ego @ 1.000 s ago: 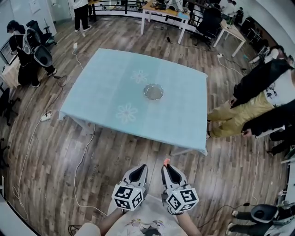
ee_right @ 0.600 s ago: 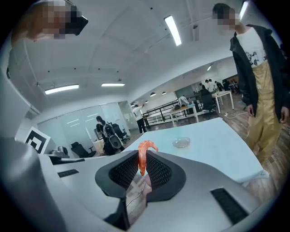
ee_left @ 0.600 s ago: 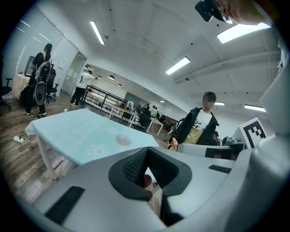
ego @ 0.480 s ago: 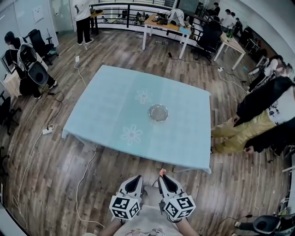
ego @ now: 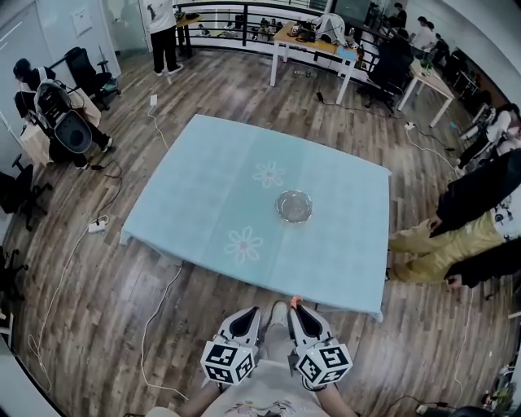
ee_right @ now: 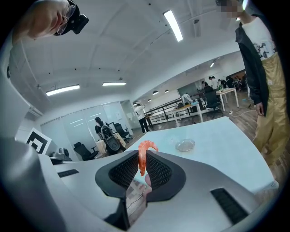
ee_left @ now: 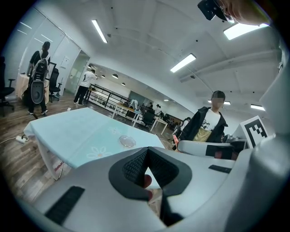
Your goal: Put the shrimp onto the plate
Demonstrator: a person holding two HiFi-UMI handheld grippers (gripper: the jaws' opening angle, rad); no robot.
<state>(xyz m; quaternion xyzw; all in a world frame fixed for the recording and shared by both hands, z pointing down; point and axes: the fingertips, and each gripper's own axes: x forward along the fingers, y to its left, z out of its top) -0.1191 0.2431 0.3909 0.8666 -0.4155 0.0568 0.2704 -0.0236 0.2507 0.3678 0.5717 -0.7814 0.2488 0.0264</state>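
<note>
Right hand-held gripper [ego: 297,309] is clamped on the shrimp [ee_right: 142,159], its curled pink tail poking up above the pads. Left hand-held gripper [ego: 247,314] sits alongside, jaws together on nothing. Both hang just short of the worktop's [ego: 203,187] near edge. Beyond them, the glass plate [ego: 294,206] sits toward the right edge.

Open-plan office: a wood-plank floor [ego: 106,326] spreads beneath a table [ego: 212,195] draped in pale blue cloth. Work desks [ego: 313,37] piled with equipment line a black railing [ego: 236,15] at the far end, and wheeled office chairs [ego: 85,69] stand at the left. A cable [ego: 65,269] trails to a power strip [ego: 98,226]. Strip lights [ee_left: 100,31] and glass partitions [ee_right: 81,120] frame standing people [ego: 480,195].
</note>
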